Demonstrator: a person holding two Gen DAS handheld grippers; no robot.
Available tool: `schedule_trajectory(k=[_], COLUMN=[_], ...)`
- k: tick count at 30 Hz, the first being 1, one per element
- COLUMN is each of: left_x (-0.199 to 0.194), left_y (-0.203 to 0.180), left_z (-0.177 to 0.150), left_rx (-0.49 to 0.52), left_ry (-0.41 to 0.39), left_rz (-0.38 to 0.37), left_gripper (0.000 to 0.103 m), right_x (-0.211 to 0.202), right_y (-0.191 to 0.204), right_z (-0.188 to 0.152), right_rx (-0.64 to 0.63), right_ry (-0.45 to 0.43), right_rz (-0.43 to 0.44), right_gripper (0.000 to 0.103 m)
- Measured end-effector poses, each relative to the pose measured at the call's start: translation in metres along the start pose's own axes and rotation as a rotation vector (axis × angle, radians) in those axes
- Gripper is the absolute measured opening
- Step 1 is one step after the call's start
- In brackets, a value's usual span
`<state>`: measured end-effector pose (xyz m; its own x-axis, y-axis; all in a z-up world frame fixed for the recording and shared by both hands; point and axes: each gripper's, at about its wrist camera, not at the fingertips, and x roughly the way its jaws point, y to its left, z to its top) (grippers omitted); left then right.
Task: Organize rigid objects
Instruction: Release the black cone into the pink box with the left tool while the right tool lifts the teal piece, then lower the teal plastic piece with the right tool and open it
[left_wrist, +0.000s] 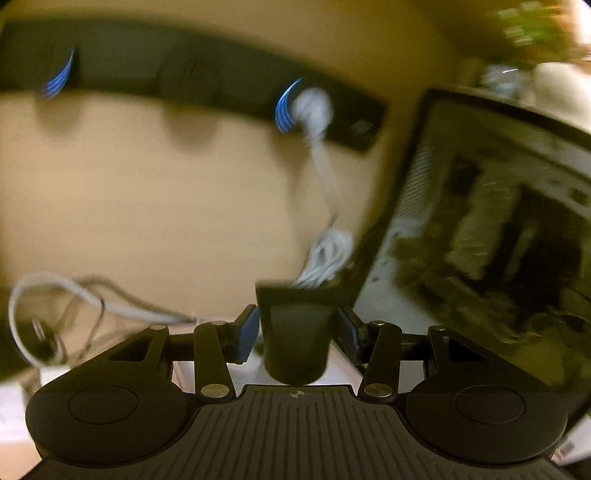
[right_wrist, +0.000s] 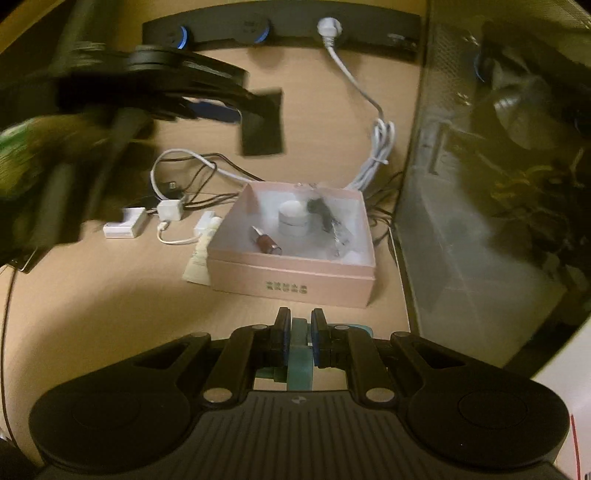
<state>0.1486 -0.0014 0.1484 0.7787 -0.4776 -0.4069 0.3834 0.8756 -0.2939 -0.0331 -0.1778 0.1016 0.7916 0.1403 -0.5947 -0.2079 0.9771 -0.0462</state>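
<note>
The left gripper (left_wrist: 295, 325) sits at bottom centre of its view, pads pressed on a dark cup (left_wrist: 295, 339). The right gripper (right_wrist: 298, 341), bottom centre, has its pads nearly together, clamping a teal piece (right_wrist: 300, 363).

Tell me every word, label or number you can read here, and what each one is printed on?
None can be read for certain.
Pink box: a row of gold characters on its front wall, too blurred to read.
Black power strip: a faint mark near its right end, illegible.
Right gripper body: a small emblem, no letters.
</note>
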Motion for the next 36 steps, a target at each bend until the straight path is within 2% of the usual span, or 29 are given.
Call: schedule_trajectory(k=[2,5,8,10,14,19,21,23,24,26,28,29,34,36], left_x=[0.002,-0.013,-0.031,-0.043,-0.068,-0.096,-0.103,-0.108,-0.109,-0.107,-0.103,-0.100,-0.084,-0.080], left_y=[0.008,0.018,0.025,0.029,0.043,0.059,0.065,0.071,0.074,0.079,0.080,0.080,0.067,0.059], left_z=[-0.011,-0.040,-0.074,-0.096,-0.127,-0.138,-0.139,-0.142,-0.144,-0.146,-0.149,-0.149,-0.147,-0.146], left_rx=[-0.045,-0.073,-0.077,-0.091,-0.167,-0.229,-0.241,-0.253,-0.261,-0.284,-0.294,-0.294,-0.263,-0.241], left_ry=[0.009,0.036,0.114,0.178,0.232,0.227,0.224,0.228,0.233,0.243,0.257,0.264,0.282,0.287], left_rz=[0.026,0.026,0.056,0.082,0.136,0.186,0.213,0.235,0.243,0.251,0.252,0.249,0.228,0.217], left_gripper=[0.049,0.049,0.049,0.049,0.049,0.049,0.049,0.049,0.049,0.049,0.049,0.049,0.049,0.049], right_x=[0.000,0.003,0.007,0.012,0.017,0.023,0.026,0.025,0.024,0.025,0.031,0.032,0.036,0.036], right_y=[-0.004,-0.009,-0.013,-0.016,-0.022,-0.026,-0.027,-0.025,-0.023,-0.021,-0.014,-0.011,-0.007,-0.001], right_z=[-0.006,-0.013,-0.012,-0.004,0.040,0.114,0.131,0.133,0.129,0.111,0.087,0.075,0.007,-0.021], right_rx=[0.010,0.027,0.027,0.016,0.016,0.022,0.022,0.006,0.001,-0.013,-0.044,-0.054,-0.033,-0.065], right_ry=[0.011,0.033,0.046,0.033,-0.050,-0.182,-0.200,-0.202,-0.199,-0.170,-0.127,-0.108,0.020,0.071], right_rz=[-0.009,-0.009,0.000,0.005,0.036,0.075,0.099,0.118,0.131,0.163,0.163,0.154,0.137,0.126], right_gripper=[0.011,0.011,0.011,0.005,0.004,0.003,0.003,0.003,0.004,0.013,0.045,0.049,0.050,0.050])
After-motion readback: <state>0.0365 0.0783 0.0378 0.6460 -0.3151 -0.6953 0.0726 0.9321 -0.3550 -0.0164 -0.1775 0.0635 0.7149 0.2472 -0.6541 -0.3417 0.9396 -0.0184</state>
